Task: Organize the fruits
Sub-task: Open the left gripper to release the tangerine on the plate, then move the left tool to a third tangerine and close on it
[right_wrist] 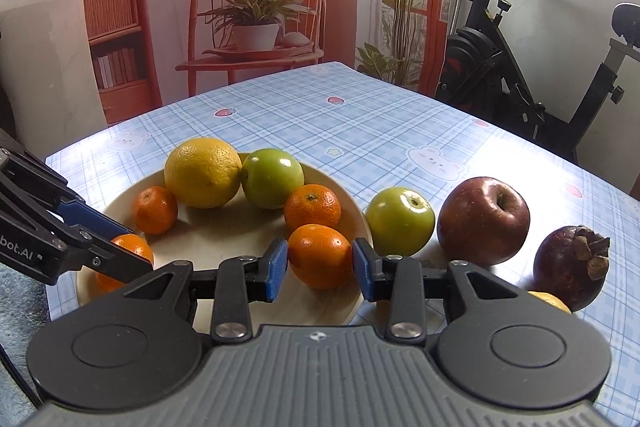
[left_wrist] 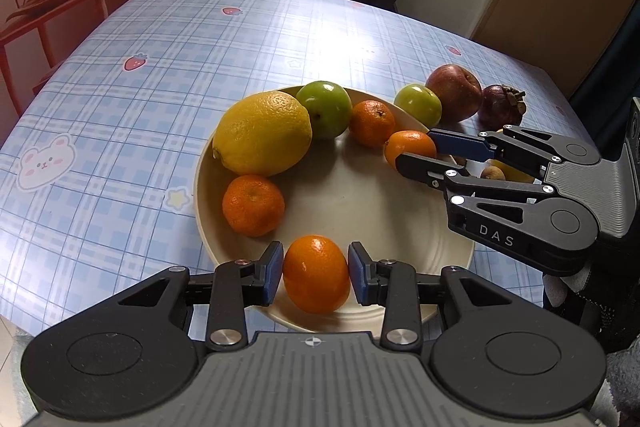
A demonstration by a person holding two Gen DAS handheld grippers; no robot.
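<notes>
A cream plate (left_wrist: pixel 200 187) (right_wrist: pixel 224 239) holds a lemon (left_wrist: pixel 262 135) (right_wrist: pixel 202 173), a green apple (left_wrist: pixel 326 109) (right_wrist: pixel 272 177) and two loose tangerines (left_wrist: pixel 253 205) (left_wrist: pixel 372 123). My left gripper (left_wrist: pixel 316 273) (right_wrist: pixel 136 249) is shut on a tangerine (left_wrist: pixel 316 279) (right_wrist: pixel 132 247) over the plate's near rim. From the right side, my right gripper (right_wrist: pixel 320 269) (left_wrist: pixel 414 149) is shut on another tangerine (right_wrist: pixel 320 255) (left_wrist: pixel 410 145) just inside the plate's right rim. Whether either held fruit rests on the plate I cannot tell.
Beside the plate on the blue checked tablecloth (left_wrist: pixel 120 115) lie a second green apple (right_wrist: pixel 400 221) (left_wrist: pixel 418 103), a red apple (right_wrist: pixel 482 221) (left_wrist: pixel 454 93), a mangosteen (right_wrist: pixel 572 263) (left_wrist: pixel 502 107) and a small yellow fruit (right_wrist: pixel 548 301). An exercise bike (right_wrist: pixel 520 67) stands past the far edge.
</notes>
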